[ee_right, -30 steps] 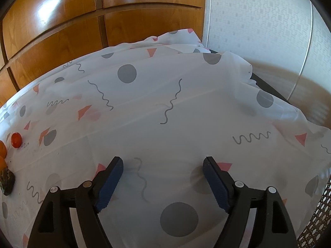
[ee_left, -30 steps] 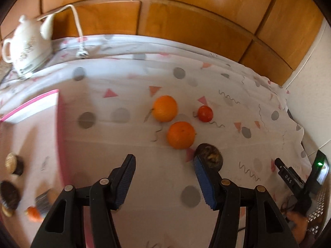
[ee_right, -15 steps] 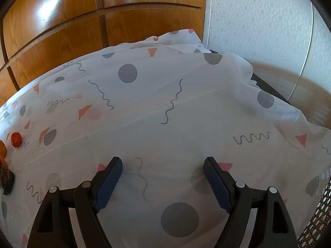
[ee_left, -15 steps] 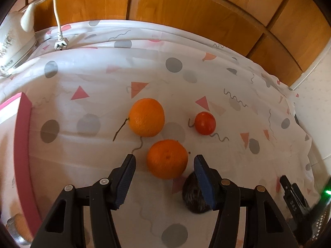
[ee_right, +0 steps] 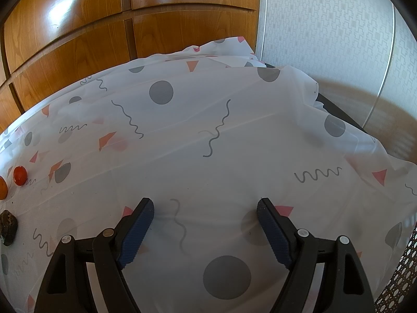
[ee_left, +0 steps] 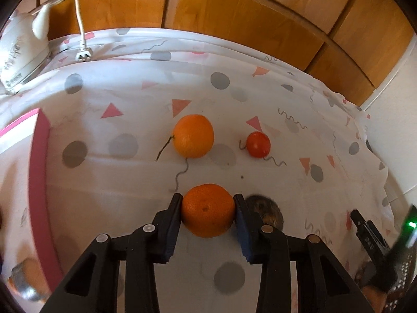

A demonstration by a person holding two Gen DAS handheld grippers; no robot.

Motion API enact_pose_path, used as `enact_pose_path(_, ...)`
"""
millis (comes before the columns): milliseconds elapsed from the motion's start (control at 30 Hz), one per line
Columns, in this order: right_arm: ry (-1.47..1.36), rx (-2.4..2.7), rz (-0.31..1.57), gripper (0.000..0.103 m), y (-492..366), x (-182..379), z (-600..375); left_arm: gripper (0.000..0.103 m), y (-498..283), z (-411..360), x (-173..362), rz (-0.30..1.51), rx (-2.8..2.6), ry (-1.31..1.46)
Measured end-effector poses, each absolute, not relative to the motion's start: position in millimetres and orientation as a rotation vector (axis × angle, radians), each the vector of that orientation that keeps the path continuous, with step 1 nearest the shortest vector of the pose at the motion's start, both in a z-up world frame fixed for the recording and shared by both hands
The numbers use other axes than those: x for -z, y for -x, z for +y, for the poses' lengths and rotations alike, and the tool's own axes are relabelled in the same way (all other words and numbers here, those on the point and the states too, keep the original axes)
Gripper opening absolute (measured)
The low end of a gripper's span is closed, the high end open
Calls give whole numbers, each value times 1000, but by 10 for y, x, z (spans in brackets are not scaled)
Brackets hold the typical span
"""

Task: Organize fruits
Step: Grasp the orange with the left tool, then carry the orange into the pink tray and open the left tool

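Observation:
A near orange (ee_left: pixel 208 214) lies on the patterned tablecloth (ee_left: pixel 130 182), and my left gripper (ee_left: pixel 208 199) is closing on it, both blue pads touching its sides. Behind it sit a second orange (ee_left: pixel 193 135) and a small red tomato (ee_left: pixel 258 144). A dark brown fruit (ee_left: pixel 268 208) lies just right of the right finger. My right gripper (ee_right: pixel 206 206) hovers open over bare cloth with nothing between its fingers. At the left edge of its view are the tomato (ee_right: pixel 20 175), the dark fruit (ee_right: pixel 7 227) and a sliver of orange (ee_right: pixel 2 187).
A pink-rimmed tray (ee_left: pixel 39 156) with small items lies at the left. A white kettle (ee_left: pixel 20 49) and its plug (ee_left: pixel 83 56) stand at the back left. Wooden cabinet doors (ee_left: pixel 234 13) back the table. A black device with a green light (ee_left: pixel 406 232) is at the right edge.
My left gripper moved forward and down over the near orange and its jaws narrowed until the pads met it. The right gripper has kept still and open.

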State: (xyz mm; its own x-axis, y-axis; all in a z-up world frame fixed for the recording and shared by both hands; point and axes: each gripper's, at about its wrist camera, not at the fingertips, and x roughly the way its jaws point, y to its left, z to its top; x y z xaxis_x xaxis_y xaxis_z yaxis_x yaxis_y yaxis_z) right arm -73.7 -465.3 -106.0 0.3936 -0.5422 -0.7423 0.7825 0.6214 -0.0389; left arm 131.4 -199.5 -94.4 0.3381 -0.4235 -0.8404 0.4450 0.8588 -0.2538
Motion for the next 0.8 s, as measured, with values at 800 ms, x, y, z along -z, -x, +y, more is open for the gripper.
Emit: enact_pose_path(800,-339,861,796,83,732,1058,-4648,39,-996,-16,403,951,344,236)
